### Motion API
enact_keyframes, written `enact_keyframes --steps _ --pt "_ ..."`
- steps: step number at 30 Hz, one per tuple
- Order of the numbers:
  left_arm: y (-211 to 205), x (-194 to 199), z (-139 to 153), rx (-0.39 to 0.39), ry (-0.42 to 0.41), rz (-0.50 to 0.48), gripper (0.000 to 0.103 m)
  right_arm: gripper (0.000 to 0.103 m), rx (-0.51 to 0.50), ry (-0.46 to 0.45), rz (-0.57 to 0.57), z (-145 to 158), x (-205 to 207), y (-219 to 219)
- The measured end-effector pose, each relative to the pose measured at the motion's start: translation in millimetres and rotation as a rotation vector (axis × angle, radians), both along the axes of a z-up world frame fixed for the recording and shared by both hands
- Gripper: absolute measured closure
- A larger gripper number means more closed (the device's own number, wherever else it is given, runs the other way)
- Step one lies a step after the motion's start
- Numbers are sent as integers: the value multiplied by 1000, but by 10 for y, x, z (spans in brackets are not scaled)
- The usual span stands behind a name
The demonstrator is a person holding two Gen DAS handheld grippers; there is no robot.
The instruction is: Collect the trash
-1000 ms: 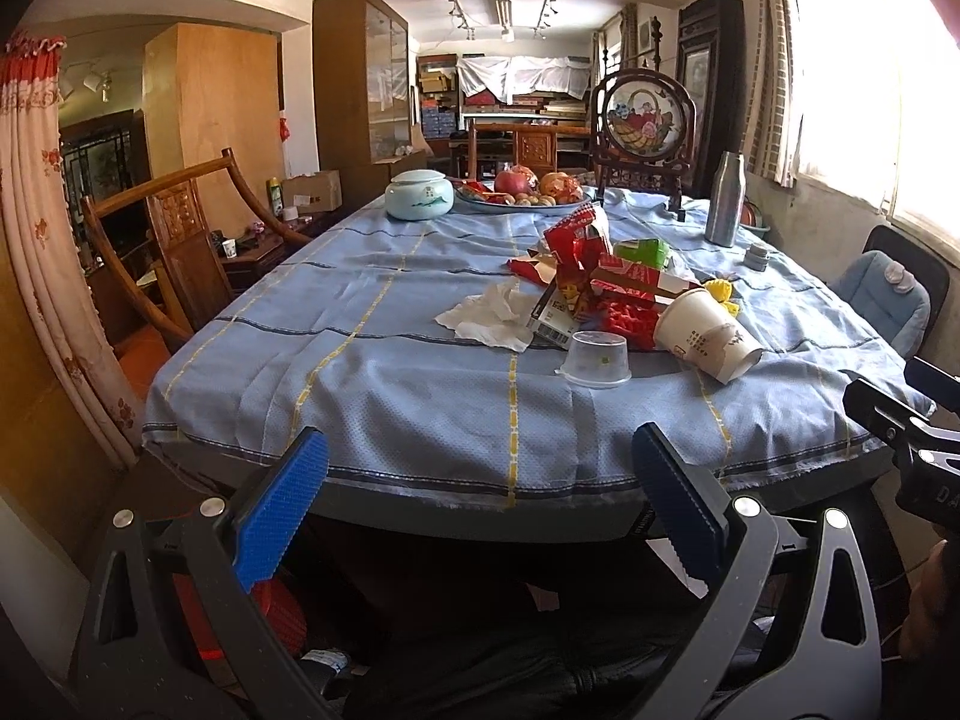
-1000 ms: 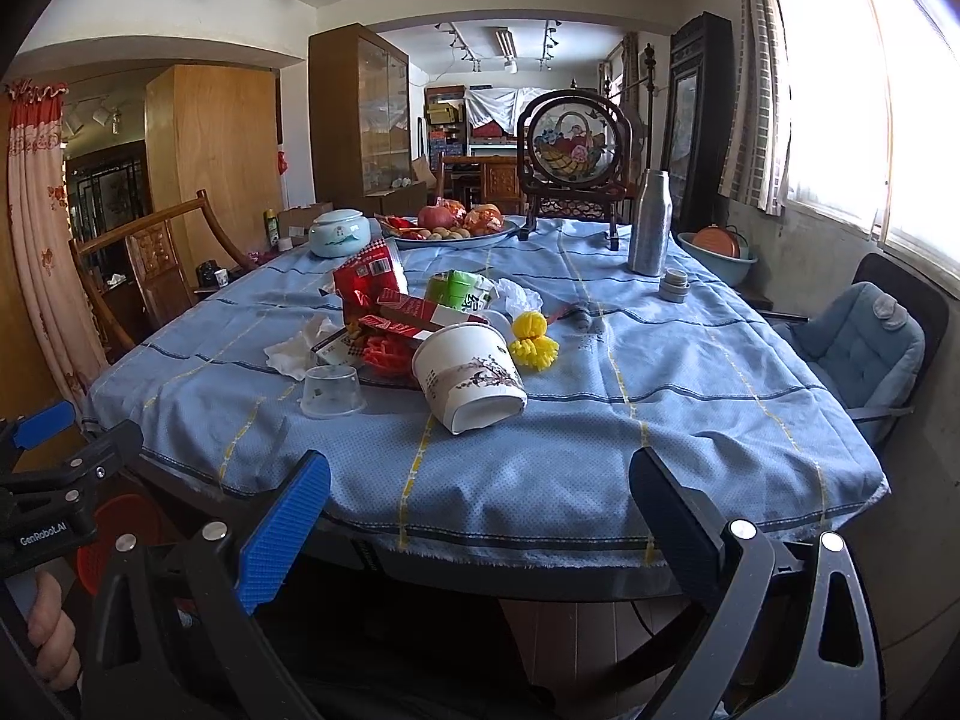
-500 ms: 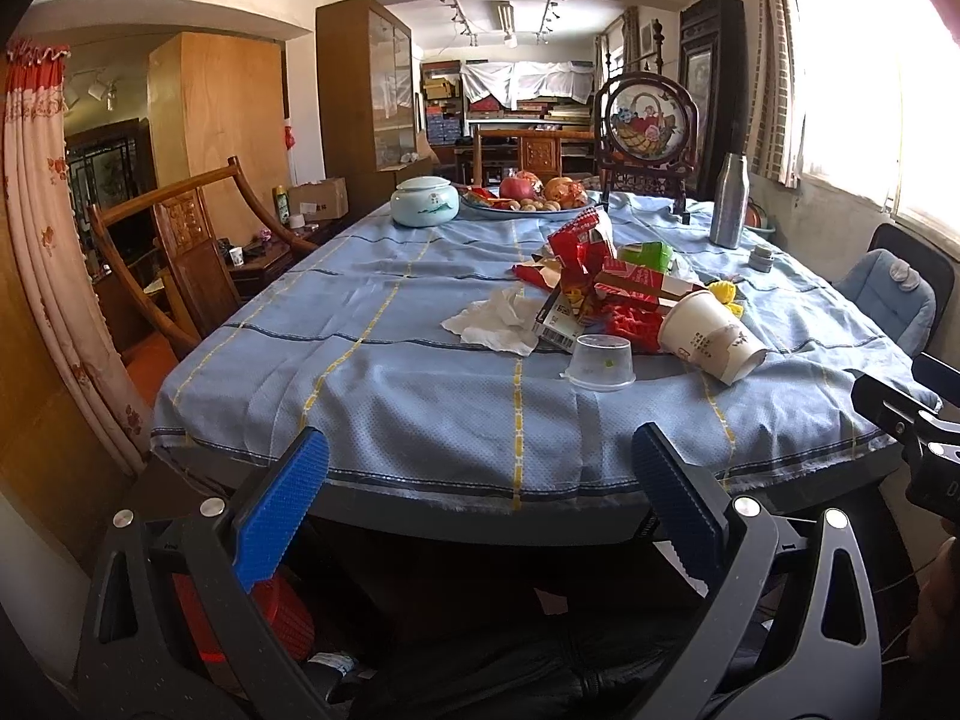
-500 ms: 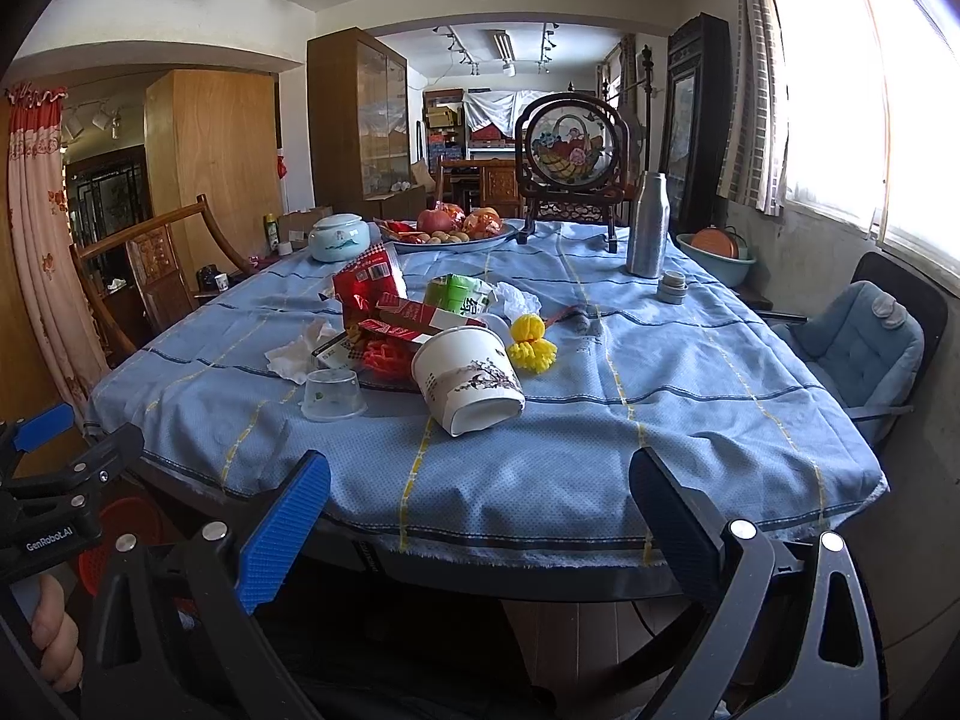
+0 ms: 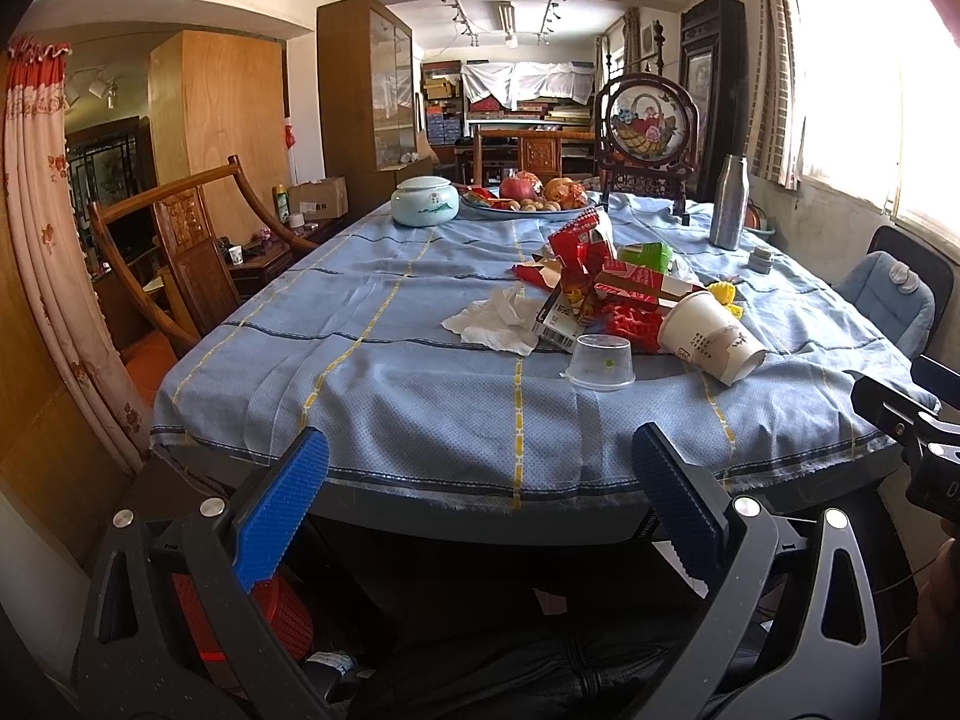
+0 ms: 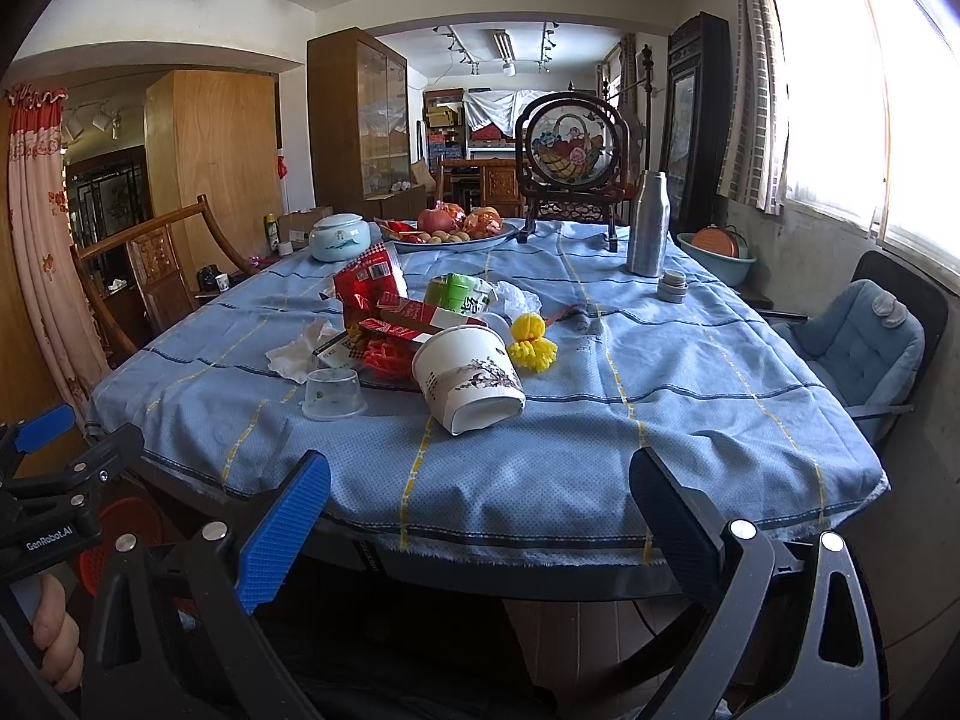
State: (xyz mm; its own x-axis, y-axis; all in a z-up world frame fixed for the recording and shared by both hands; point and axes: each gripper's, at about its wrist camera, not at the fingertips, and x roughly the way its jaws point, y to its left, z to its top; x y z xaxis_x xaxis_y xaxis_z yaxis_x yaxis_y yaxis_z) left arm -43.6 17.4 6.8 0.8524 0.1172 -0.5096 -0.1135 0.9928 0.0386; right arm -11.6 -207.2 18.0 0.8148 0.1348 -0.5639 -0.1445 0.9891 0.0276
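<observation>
A heap of trash lies mid-table on the blue cloth: a tipped paper cup, an upturned clear plastic cup, a crumpled white tissue, red snack wrappers and boxes, a green packet and a yellow pompom. My left gripper is open and empty, held before the table's near edge. My right gripper is open and empty, also short of the near edge.
A red basket stands on the floor under the table's left corner. A fruit plate, ceramic jar, steel bottle and framed screen stand at the far end. Wooden chair left, cushioned chair right.
Both grippers have risen a little and eased toward the table; the table edge sits lower in both views. Both stay open and empty.
</observation>
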Motion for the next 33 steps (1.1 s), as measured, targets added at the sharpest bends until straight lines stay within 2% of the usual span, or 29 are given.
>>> enact_keyframes --steps 7,16,18,26,33 --pt "1 1 0 -2 0 1 6 5 3 -6 -4 4 -7 -7" --pt "0 1 1 0 1 4 6 5 46 -113 -47 79 -118 -100" --pt "8 7 -7 0 6 15 6 5 47 -96 -10 43 -103 -80" --pt "132 179 -150 -38 75 -8 6 5 0 -51 9 -81 13 -41" --pt "420 481 -435 -92 172 41 6 5 44 34 29 -372 339 -81"
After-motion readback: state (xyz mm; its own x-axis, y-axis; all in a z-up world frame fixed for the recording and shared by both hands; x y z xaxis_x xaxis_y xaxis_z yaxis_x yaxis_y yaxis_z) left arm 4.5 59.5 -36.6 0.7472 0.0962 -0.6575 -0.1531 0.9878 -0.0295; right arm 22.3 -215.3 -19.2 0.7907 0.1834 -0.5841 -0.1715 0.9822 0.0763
